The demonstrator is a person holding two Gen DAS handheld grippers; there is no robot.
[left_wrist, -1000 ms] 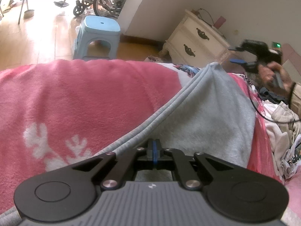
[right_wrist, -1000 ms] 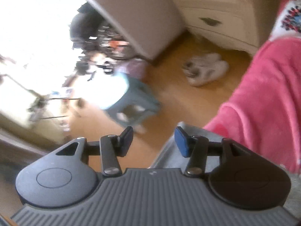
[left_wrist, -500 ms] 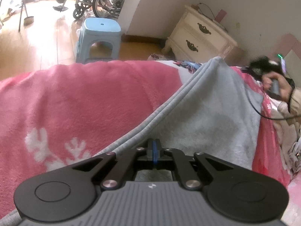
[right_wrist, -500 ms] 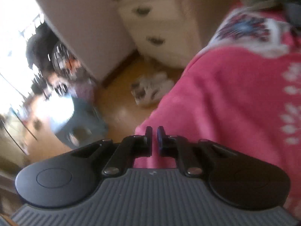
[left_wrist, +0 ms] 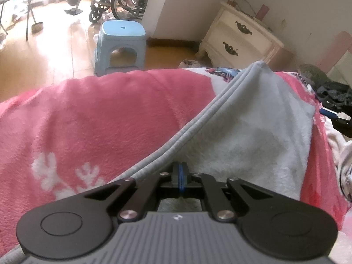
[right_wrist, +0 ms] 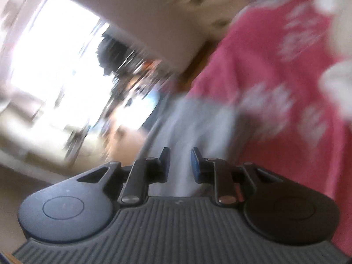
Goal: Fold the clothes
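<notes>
Left gripper (left_wrist: 180, 177): jaws pressed together on the near hem of the grey garment (left_wrist: 253, 132), pinching it. The garment lies on the pink blanket (left_wrist: 99, 118) covering the bed. Its ribbed edge (left_wrist: 198, 118) runs from the jaws toward 1 o'clock and ends in a raised corner (left_wrist: 260, 66) at the far end. The fleecy face spreads toward 2 and 3 o'clock. That edge is the long axis, lying almost straight ahead of the left gripper.

Right gripper (right_wrist: 180, 165): jaws spread, nothing between them. This view is heavily blurred. Grey cloth (right_wrist: 198, 123) shows directly ahead, at 12 o'clock, close to the jaws; contact cannot be confirmed. In the left view a dark part at the 3 o'clock margin (left_wrist: 343, 121) may be this gripper; not certain.

Judgement: the left gripper is at the near hem and is committed. The right gripper is free and appears the better placed for a second grip. Which part of the garment it faces cannot be determined. Fold stage cannot be determined.

Stool (left_wrist: 122, 44) and nightstand (left_wrist: 237, 41) stand beyond the bed, clear of the work.
</notes>
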